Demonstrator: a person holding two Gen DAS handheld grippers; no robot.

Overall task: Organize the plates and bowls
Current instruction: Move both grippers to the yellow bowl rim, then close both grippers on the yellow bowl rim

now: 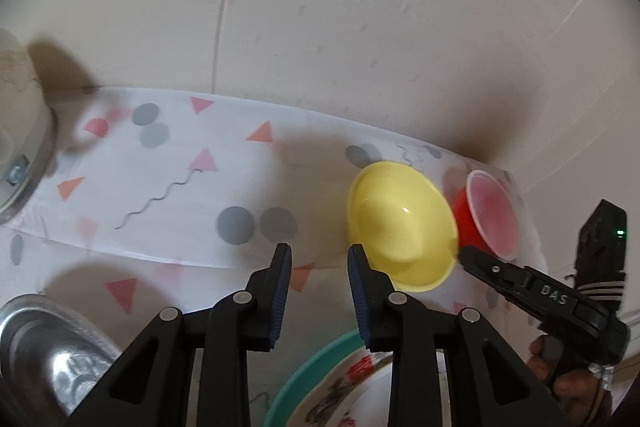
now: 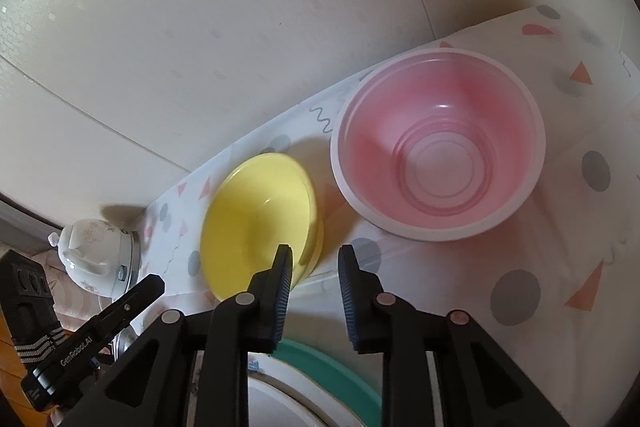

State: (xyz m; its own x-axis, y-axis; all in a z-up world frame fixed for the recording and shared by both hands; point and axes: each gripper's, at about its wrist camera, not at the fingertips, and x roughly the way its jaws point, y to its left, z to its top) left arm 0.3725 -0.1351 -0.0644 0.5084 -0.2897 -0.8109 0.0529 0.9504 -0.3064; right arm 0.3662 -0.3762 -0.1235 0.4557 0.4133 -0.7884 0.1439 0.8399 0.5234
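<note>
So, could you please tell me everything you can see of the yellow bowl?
The yellow bowl is a plain, glossy, plastic-looking bowl, empty, sitting tilted on the patterned tablecloth just left of the red bowl. The right gripper is open, one finger over the near rim; contact is unclear.

The left black two-finger gripper [image 1: 319,257] points steeply down, its blue-padded jaws apart with nothing between them. The right black two-finger gripper [image 2: 315,259] tilts down likewise, jaws parted and empty, just beside the left one.
</note>
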